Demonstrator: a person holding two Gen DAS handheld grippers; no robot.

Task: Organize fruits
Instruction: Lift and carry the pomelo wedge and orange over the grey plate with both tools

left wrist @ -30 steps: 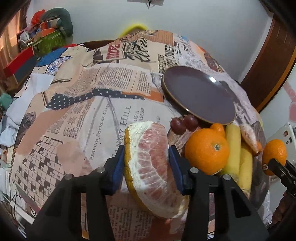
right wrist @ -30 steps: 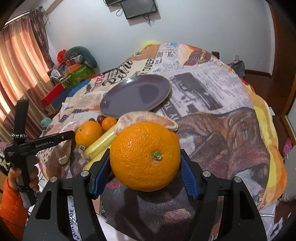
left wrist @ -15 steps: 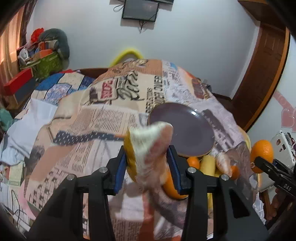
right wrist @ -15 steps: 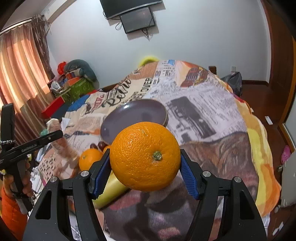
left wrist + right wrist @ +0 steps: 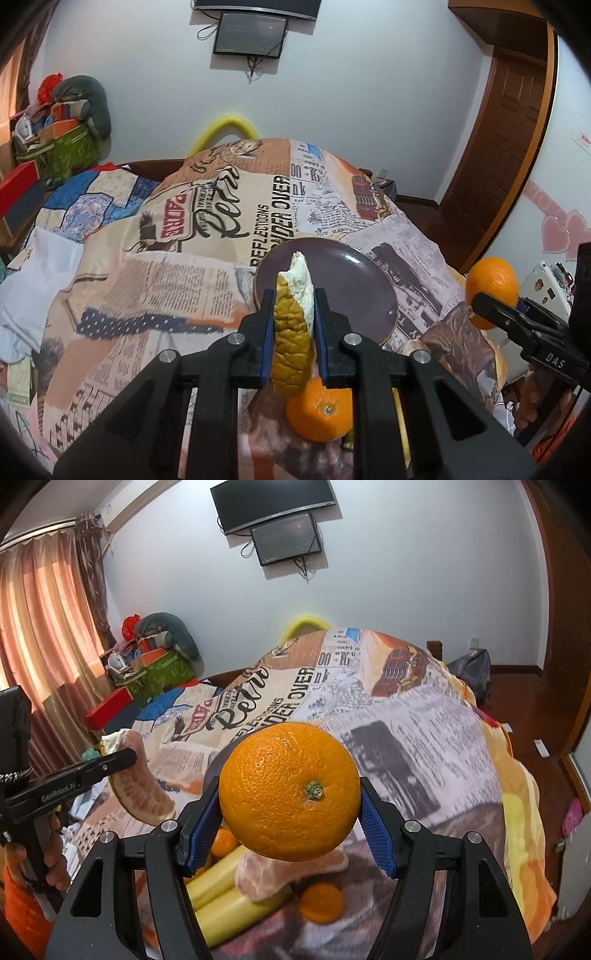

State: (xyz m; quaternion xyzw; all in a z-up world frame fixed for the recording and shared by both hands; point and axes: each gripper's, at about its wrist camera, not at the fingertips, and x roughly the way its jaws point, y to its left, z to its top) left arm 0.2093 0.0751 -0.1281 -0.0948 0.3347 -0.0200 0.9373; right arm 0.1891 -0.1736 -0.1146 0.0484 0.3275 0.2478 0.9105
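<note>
Left gripper [image 5: 293,325] clamps a pomelo wedge [image 5: 293,332]; right gripper [image 5: 290,805] holds an orange [image 5: 290,792].
Purple plate [image 5: 354,280] lies just above the wedge at frame centre (long axis pointing toward it); the left gripper appears nearer.

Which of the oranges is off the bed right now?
The large orange clamped in the right gripper; the smaller oranges lie on the bedspread.
</note>
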